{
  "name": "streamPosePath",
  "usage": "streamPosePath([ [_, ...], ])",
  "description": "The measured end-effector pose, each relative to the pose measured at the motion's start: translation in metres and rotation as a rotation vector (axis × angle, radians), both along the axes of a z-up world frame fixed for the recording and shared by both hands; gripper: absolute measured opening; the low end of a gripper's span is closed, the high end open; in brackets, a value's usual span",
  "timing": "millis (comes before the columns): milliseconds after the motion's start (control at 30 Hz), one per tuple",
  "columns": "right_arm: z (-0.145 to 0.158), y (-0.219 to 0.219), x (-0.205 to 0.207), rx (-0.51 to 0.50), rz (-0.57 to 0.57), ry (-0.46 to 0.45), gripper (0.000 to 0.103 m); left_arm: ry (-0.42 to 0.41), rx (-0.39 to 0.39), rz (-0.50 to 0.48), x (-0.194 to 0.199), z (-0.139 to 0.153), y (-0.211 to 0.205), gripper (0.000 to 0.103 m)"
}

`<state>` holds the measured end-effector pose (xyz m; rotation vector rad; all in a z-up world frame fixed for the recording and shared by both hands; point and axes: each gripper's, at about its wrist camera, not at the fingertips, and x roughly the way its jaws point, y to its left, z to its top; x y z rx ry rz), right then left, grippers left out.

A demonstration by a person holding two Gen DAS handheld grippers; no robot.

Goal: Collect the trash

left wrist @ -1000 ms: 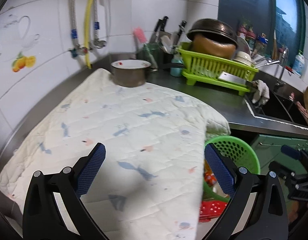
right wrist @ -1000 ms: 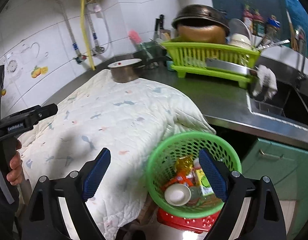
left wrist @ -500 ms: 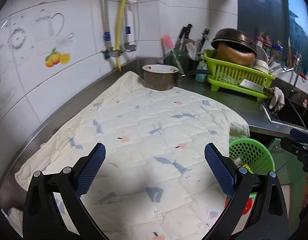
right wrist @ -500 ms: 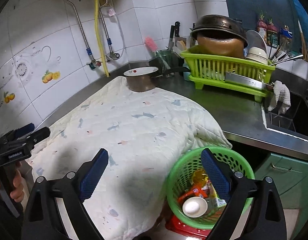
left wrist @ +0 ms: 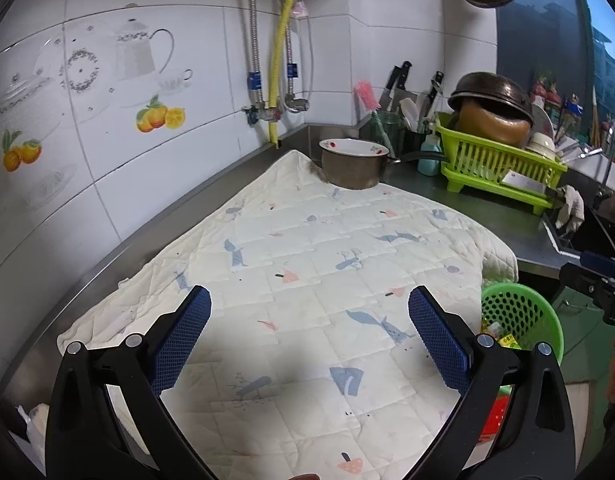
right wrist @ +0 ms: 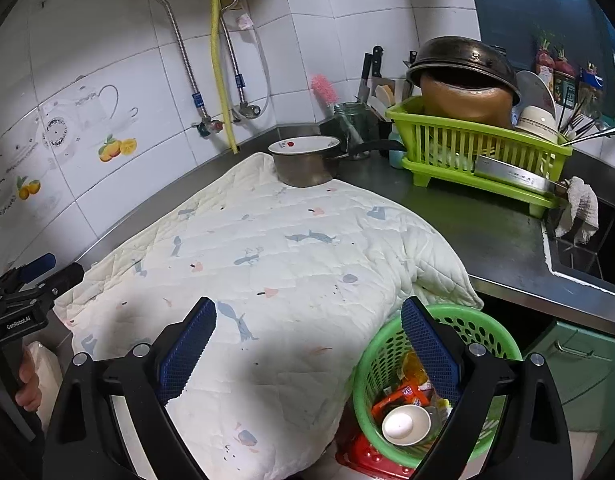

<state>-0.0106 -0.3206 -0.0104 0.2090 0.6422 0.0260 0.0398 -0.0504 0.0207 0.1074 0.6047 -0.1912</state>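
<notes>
I'm holding the left gripper (left wrist: 307, 322) and right gripper (right wrist: 307, 332) released, empty, over the quilt (right wrist: 267, 248); the trash (right wrist: 407, 408) is sitting in the green basket (right wrist: 487, 328) below the counter's (right wrist: 487, 240) front edge.

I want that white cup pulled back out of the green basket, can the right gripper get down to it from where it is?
Probably yes. The right gripper is open and empty, the green basket is open-topped, and the white cup lies uncovered on top of the wrappers.
</notes>
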Motion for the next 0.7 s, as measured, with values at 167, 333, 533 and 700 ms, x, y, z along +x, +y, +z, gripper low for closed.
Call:
streamPosePath([
  [167,0.003,0.005,0.002,-0.009,0.015,-0.009,0.091,-0.012,-0.013,0.011,-0.002,0.004,0.003,0.098],
  [333,0.005,0.010,0.003,-0.012,0.026,-0.015,0.091,-0.012,-0.031,0.010,-0.004,0.006,0.002,0.098],
  [533,0.009,0.013,0.002,-0.018,0.021,-0.023,0.091,-0.007,-0.040,0.010,-0.003,0.006,0.001,0.098],
  [700,0.010,0.014,0.001,-0.030,0.019,-0.025,0.091,0.000,-0.045,0.013,-0.003,0.004,-0.003,0.098],
])
